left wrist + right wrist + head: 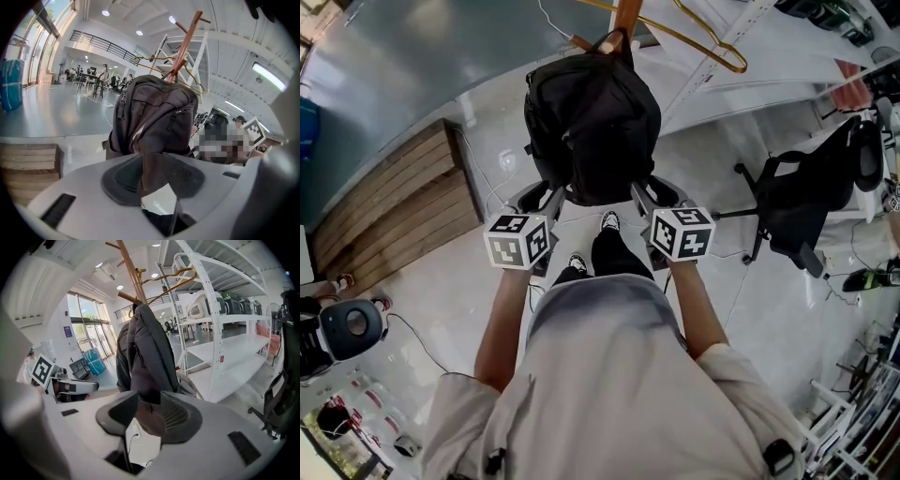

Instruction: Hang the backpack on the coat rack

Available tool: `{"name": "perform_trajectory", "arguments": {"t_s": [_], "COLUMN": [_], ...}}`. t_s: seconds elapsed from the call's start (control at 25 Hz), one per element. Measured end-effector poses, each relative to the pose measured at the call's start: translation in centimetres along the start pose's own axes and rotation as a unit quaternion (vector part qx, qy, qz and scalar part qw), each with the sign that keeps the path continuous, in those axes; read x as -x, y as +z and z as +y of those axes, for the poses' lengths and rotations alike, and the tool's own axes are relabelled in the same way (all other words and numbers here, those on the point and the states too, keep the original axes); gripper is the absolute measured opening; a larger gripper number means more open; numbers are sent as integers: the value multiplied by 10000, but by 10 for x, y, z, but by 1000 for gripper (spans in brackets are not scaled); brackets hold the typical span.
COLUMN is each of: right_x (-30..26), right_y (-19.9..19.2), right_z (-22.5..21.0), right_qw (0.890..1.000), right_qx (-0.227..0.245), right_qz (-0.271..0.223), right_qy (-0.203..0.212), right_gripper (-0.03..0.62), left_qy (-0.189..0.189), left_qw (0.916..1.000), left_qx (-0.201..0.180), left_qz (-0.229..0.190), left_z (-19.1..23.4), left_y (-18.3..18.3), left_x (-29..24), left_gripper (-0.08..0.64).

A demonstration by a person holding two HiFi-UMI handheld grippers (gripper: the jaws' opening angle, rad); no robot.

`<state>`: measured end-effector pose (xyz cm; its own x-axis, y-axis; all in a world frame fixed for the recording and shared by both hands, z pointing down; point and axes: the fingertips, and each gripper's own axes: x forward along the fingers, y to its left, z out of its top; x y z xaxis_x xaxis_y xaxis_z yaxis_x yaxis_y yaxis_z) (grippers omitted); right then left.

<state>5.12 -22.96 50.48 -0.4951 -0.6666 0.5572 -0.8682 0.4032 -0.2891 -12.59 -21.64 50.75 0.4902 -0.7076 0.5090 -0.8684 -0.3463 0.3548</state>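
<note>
against the pole of the coat rack (628,14), the black backpack (592,122) sits upright, its top handle at the point where a peg branches off. below the rack, the person holds both grippers up to the bag's bottom edge, one at each lower corner. the left gripper (152,176) has its jaws closed on a fold of the bag's dark fabric, which fills the gap between the two pads. the right gripper (149,416) grips the bottom of the bag the same way, the fabric pinched between its pads and bulging out beneath them. a gold wire hanger (712,42) hangs off the rack to the right of the pole. white shelving (220,333) stands just beyond the rack on that side, and a wooden platform (394,206) lies on the floor to the rack's left.
</note>
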Motion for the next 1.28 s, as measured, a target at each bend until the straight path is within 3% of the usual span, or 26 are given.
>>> {"name": "perform_trajectory", "arguments": {"t_s": [0.56,0.92,1.12,1.28], "right_x": [36,58,72,81], "right_y": [-19,-24,-31,-34], "right_z": [30,46,48,49], "right_qw": [9997,9995,9996,9994], "right_qx": [100,285,249,230], "right_qz": [-65,-139,-158,-240], "right_qy": [223,71,-36,-107], "right_gripper": [80,51,45,28], "left_qy": [-157,-214,-22,-46], "left_qw": [9991,9981,9976,9969], "left_qx": [62,57,-216,-200], "left_qz": [-395,-579,-656,-761], "left_z": [-24,-33,-33,-36], "left_y": [-12,-14,-17,-22], "left_x": [42,70,84,93], "left_gripper": [61,44,34,20]}}
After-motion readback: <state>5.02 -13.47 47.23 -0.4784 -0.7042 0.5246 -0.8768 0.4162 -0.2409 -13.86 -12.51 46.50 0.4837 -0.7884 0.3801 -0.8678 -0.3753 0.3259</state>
